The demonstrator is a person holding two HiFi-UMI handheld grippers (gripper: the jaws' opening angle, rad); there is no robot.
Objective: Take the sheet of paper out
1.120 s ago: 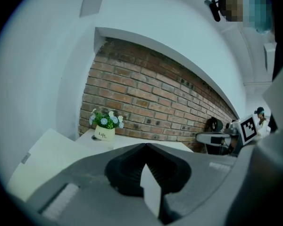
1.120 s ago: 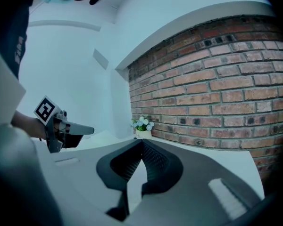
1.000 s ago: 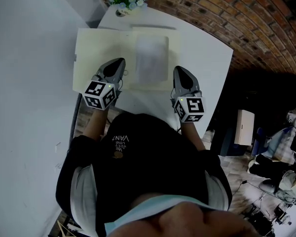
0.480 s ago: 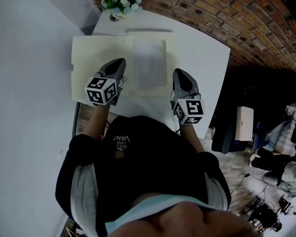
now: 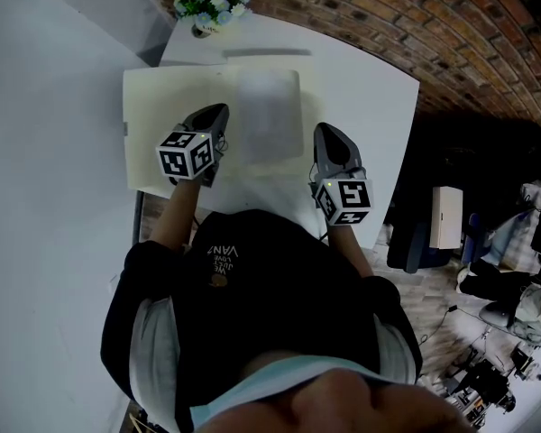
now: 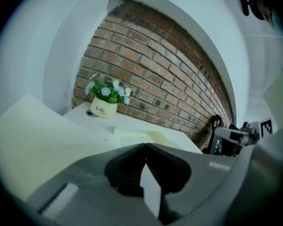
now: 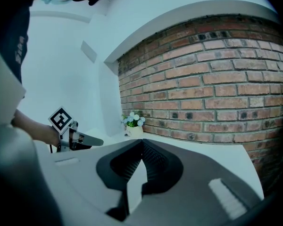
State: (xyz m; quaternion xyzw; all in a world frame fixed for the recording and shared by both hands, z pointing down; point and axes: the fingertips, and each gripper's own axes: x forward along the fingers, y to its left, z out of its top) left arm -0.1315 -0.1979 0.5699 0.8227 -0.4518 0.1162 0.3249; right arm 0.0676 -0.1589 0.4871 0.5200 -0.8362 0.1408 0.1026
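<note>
White table (image 5: 365, 88), cream sheet (image 5: 167, 115), pot (image 6: 103, 110) labelled "Life"

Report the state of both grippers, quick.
Left gripper: closed, jaws together, nothing held.
Right gripper: closed, jaws together, nothing held.

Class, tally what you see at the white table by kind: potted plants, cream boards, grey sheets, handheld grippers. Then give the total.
Potted plant: 1
Cream board: 1
Grey sheet: 1
Grippers: 2 (left gripper, right gripper)
Total: 5
</note>
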